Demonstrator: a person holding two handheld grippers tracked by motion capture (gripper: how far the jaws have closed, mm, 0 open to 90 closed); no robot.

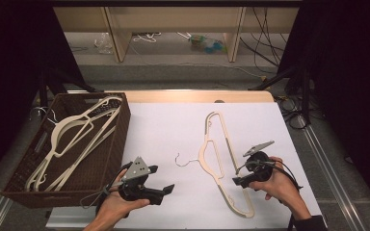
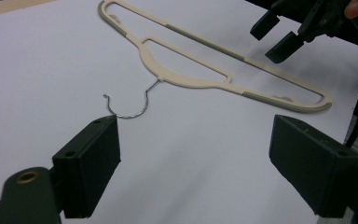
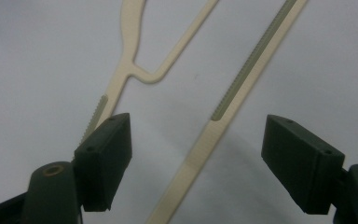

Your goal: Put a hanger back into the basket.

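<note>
A cream plastic hanger [image 1: 204,153] with a thin metal hook [image 1: 185,161] lies flat on the white table top, right of centre. In the left gripper view the hanger [image 2: 186,81] and its hook [image 2: 130,112] lie ahead of my left gripper [image 2: 193,154], whose jaws stand wide apart with nothing between them. From above, the left gripper [image 1: 161,179] hovers near the front edge, left of the hook. My right gripper [image 1: 240,174] is open over the hanger's lower end. In its own view the hanger's straight bar [image 3: 242,79] runs between the spread jaws of the right gripper [image 3: 196,158], untouched.
A brown wicker basket [image 1: 120,139] stands at the table's left edge with several cream hangers [image 1: 77,130] piled inside. The white sheet [image 1: 164,125] ends close to the hands at the front. Beyond the far edge are a low shelf and loose cables on the floor.
</note>
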